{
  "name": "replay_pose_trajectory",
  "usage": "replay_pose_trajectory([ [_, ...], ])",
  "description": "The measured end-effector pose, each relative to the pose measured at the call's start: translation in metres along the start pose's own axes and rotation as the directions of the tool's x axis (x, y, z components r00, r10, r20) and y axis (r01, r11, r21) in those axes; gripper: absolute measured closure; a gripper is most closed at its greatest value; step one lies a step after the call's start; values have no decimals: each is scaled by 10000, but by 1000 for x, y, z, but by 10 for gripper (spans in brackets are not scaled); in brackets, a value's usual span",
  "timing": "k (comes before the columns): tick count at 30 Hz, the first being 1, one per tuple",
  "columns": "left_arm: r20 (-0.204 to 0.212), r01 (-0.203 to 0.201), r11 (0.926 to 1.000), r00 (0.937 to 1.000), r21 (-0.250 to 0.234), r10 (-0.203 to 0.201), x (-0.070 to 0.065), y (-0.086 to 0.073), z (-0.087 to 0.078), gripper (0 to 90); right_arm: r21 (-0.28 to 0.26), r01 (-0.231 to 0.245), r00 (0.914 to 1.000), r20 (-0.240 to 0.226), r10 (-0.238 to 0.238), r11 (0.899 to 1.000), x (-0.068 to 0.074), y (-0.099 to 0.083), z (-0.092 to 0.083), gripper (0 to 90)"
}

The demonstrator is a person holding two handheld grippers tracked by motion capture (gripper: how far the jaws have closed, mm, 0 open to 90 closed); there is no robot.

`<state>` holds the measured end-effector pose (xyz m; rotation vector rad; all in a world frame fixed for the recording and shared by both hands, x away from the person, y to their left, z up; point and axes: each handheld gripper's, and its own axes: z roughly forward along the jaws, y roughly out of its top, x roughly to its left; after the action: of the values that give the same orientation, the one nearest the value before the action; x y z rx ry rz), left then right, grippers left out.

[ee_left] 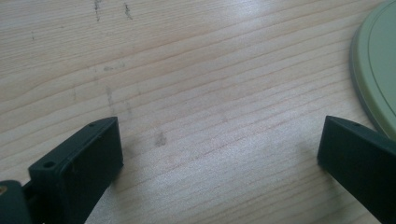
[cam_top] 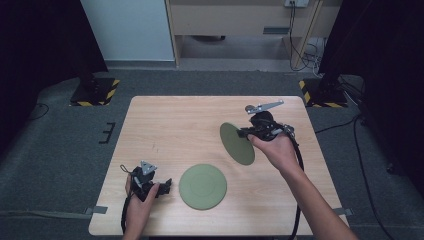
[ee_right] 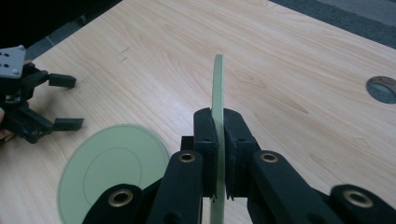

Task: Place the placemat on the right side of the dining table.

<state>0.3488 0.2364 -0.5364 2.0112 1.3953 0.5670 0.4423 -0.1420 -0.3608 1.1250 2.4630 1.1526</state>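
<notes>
A thin green plate (cam_top: 237, 143) is held off the surface on the right side, tipped up on edge, with its rim pinched between the fingers (ee_right: 206, 135) of the right gripper (cam_top: 248, 132); in the right gripper view the plate is seen edge-on, running straight up between the two closed pads. It is judged to be light, stiff and smooth, likely hard plastic or similar, so it should not flex, though a rim pinch on so flat and slick a disc could let it swivel or slide if the grip is eased. The rim is the only practical place to be taken hold of, since the face lies flat when set down. A second plate (cam_top: 202, 186) of the same kind lies flat near the front middle of the surface (cam_top: 170, 125), face up, with a raised ring visible on it; its edge sits low against the wood and would be harder to get under. Just to its left the left gripper (cam_top: 168, 185) is held low, its fingers (ee_left: 79, 163) spread wide with nothing between them, pointed toward that plate's edge and close beside it but apart.
</notes>
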Motion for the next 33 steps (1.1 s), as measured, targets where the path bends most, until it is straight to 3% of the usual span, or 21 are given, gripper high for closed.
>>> replay_pose_trajectory([
  [17,2,1,10000,10000,0,-1,0,0,0,0,-314,-643,9935,921,669,9974,-35,-7,-15,860],
  [33,2,0,10000,10000,2,0,0,0,0,0,-251,-1062,9796,1692,1089,9940,-59,-13,-19,860],
])
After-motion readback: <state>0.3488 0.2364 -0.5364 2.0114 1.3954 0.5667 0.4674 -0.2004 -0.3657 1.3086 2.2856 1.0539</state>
